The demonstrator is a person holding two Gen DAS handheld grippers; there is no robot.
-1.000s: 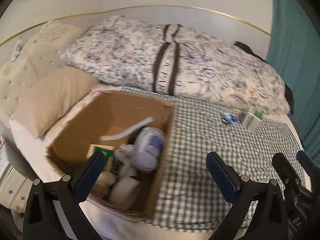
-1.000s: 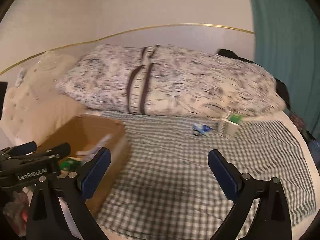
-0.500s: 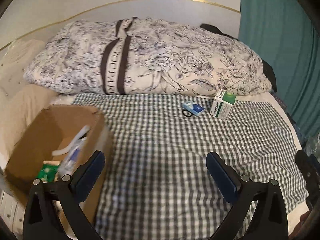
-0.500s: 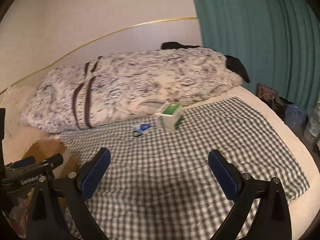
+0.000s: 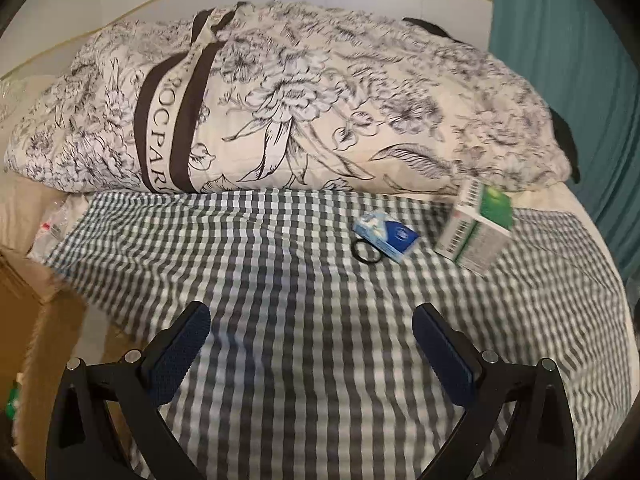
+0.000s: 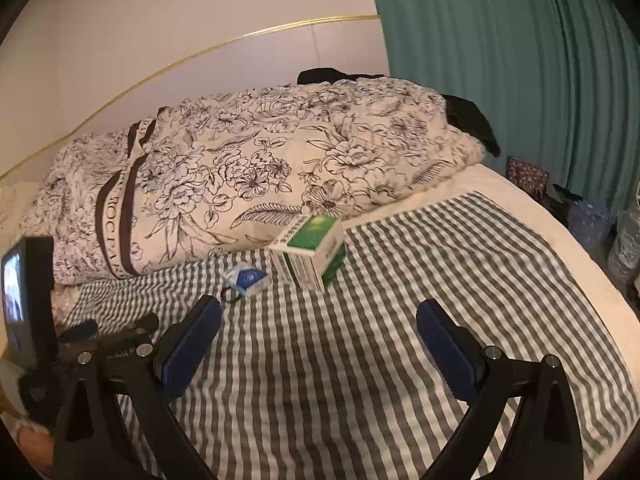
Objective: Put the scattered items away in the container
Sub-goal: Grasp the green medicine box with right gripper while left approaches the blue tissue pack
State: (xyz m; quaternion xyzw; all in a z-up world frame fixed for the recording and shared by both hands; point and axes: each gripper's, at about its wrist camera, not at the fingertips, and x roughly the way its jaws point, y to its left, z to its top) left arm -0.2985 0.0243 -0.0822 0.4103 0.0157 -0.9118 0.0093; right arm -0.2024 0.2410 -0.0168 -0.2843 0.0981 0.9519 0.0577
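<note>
A white and green carton [image 5: 476, 226] [image 6: 312, 250] stands on the checked cloth [image 5: 304, 288] [image 6: 380, 340] at the foot of the rolled floral quilt [image 5: 300, 104]. Left of it lie a small blue and white box [image 5: 386, 236] [image 6: 246, 278] and a black ring [image 5: 366, 252] [image 6: 230, 295] touching it. The cardboard box [image 5: 36, 328] shows only as a corner at the left edge of the left wrist view. My left gripper [image 5: 310, 340] is open and empty, short of the small box. My right gripper [image 6: 320, 338] is open and empty too, just short of the carton.
The floral quilt [image 6: 248, 168] blocks the far side of the bed. A teal curtain [image 6: 512, 80] hangs on the right, with bags and bottles [image 6: 624, 248] on the floor below. My left gripper body [image 6: 36, 312] shows at the left of the right wrist view.
Both grippers have swung right, away from the cardboard box, and closed in on the carton and the small blue box. Both have stayed open.
</note>
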